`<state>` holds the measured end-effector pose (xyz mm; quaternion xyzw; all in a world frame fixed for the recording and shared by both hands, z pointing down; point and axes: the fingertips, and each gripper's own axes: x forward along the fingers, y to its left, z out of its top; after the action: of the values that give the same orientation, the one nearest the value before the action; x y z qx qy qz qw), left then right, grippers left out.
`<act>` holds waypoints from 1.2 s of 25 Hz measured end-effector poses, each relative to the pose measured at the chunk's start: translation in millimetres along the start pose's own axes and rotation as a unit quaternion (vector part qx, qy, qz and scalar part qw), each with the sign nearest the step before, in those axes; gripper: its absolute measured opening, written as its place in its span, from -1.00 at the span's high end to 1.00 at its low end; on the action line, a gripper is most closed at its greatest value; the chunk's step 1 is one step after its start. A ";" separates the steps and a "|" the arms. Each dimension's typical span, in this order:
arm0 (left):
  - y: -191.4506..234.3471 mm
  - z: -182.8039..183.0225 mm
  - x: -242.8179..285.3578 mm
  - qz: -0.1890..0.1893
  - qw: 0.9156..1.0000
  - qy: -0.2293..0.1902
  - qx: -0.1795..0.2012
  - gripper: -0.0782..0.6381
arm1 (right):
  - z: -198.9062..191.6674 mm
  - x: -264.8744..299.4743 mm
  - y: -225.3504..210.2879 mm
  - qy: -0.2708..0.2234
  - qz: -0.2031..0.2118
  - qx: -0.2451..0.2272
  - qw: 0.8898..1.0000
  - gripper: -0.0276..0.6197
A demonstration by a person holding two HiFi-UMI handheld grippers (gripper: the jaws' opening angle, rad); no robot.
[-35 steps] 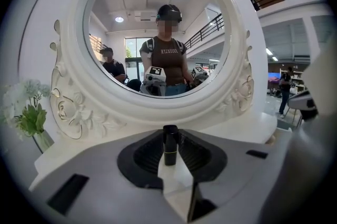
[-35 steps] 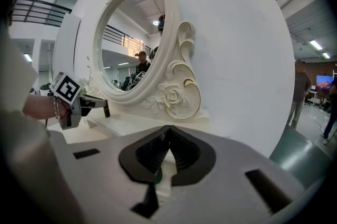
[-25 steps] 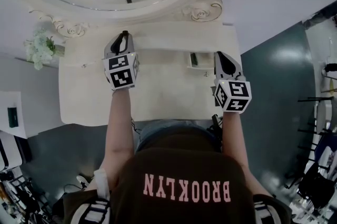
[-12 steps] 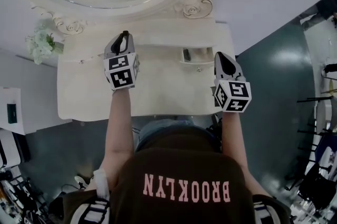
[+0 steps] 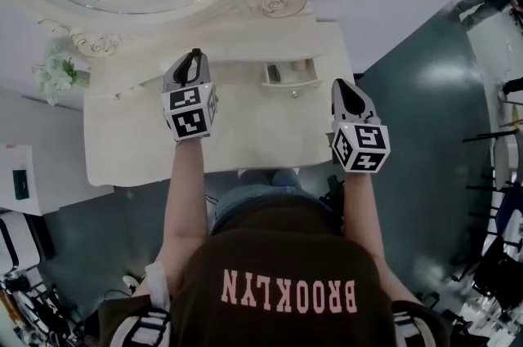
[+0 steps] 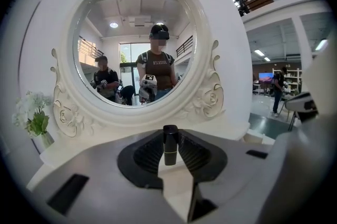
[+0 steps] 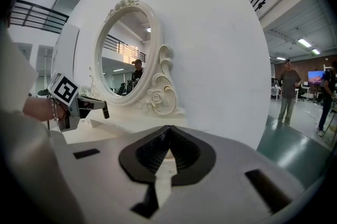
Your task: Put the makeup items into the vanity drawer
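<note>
While the left gripper [image 5: 194, 57] is clamped on a black lipstick [image 6: 169, 144] over the tabletop's [image 5: 245, 133] back edge, the right gripper [image 5: 342, 87], pinched together and empty, hovers at the right edge. The open drawer [image 5: 299, 82] near the back right corner holds one dark item [image 5: 273, 73]; the lipstick is not yet in.

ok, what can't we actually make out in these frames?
Drawer contents: head view, too small; one dark item, unidentifiable; drawer absent from both gripper views.
Black tube in left hand-held gripper: lower end hidden behind gripper body in left gripper view; no label readable.
Vanity front edge: head view, partly covered by the person's arms.
</note>
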<state>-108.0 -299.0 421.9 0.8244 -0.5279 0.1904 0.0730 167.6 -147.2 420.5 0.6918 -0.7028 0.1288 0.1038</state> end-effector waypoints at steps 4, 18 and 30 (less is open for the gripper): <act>-24.8 1.8 2.1 -0.020 1.000 -0.001 0.007 0.56 | -4.8 -15.6 -16.1 -0.002 -0.017 0.008 1.000 0.92; -111.1 8.9 17.9 -0.104 0.994 -0.002 0.033 0.56 | -20.4 -60.7 -64.6 -0.003 -0.080 0.029 0.996 0.92; -191.8 10.2 32.2 -0.193 0.979 0.005 0.062 0.56 | -41.7 -101.3 -97.9 0.004 -0.146 0.057 0.988 0.92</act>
<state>78.7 -246.6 440.7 0.9128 -0.3454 0.2095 0.0601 266.3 -38.7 430.8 0.7913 -0.5854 0.1547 0.0851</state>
